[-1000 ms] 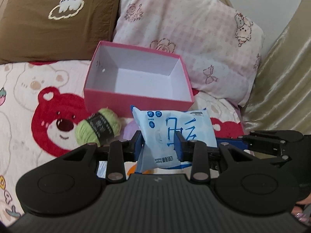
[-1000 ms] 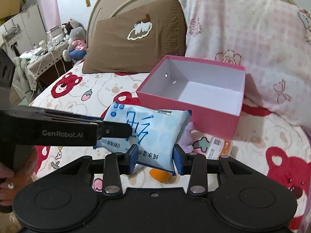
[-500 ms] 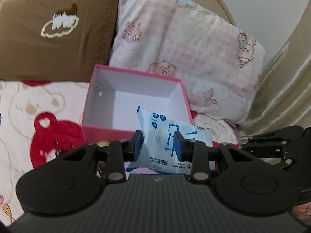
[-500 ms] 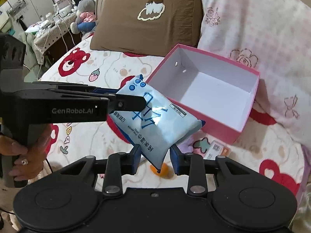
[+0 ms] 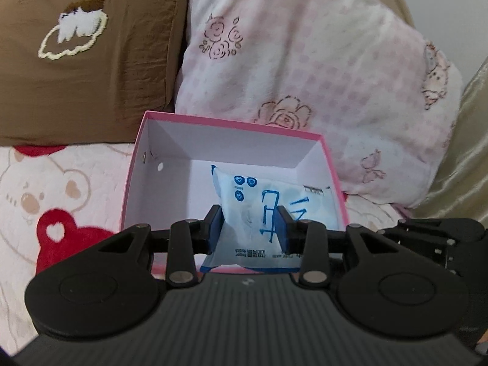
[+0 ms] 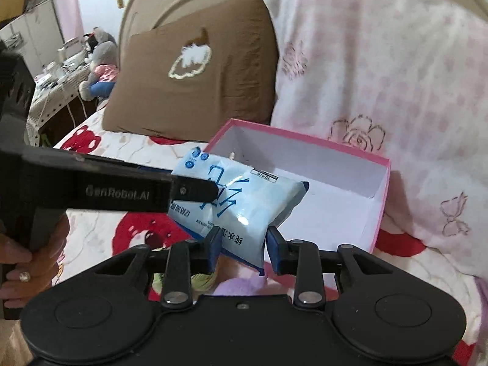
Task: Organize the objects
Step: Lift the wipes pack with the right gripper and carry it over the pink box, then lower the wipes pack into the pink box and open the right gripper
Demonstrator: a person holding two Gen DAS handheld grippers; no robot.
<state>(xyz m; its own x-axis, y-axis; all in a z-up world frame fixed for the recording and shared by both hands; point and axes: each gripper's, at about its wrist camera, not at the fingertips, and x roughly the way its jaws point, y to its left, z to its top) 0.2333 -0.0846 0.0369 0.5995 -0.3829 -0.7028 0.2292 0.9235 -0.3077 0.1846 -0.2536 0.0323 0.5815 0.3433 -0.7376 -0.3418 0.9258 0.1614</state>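
Left wrist view: the left gripper (image 5: 248, 224) clamps the wipes pack (image 5: 265, 213) between its blue pads, and its jaws are easing apart at this moment with the pack between them. The pack's near edge hangs just behind the fingers, over the near pink wall of the box (image 5: 134, 164); its far end reaches out over the white floor, toward the right side. Whether it touches the floor cannot be told. Part of the right gripper's black frame shows at the right edge, just beside the box's right wall.

Right wrist view: the right gripper (image 6: 242, 248) pinches the near corner of the same pack (image 6: 241, 201), pads pressed on the plastic. The pack tilts up and away from these fingers, crossing the near-left wall of the box (image 6: 382, 195). The left gripper (image 6: 210, 190) comes in from the left as a long black bar and meets the pack's left side; a hand (image 6: 21, 262) with a ring holds its grip at the lower left. Under the right gripper's fingers lie a bit of green yarn (image 6: 199, 280) and something lilac (image 6: 236, 286).

Beyond the box a brown pillow (image 5: 85, 61) and a pink pillow (image 5: 305, 61) lean on the headboard. The box sits on a bear-print sheet (image 5: 61, 201).
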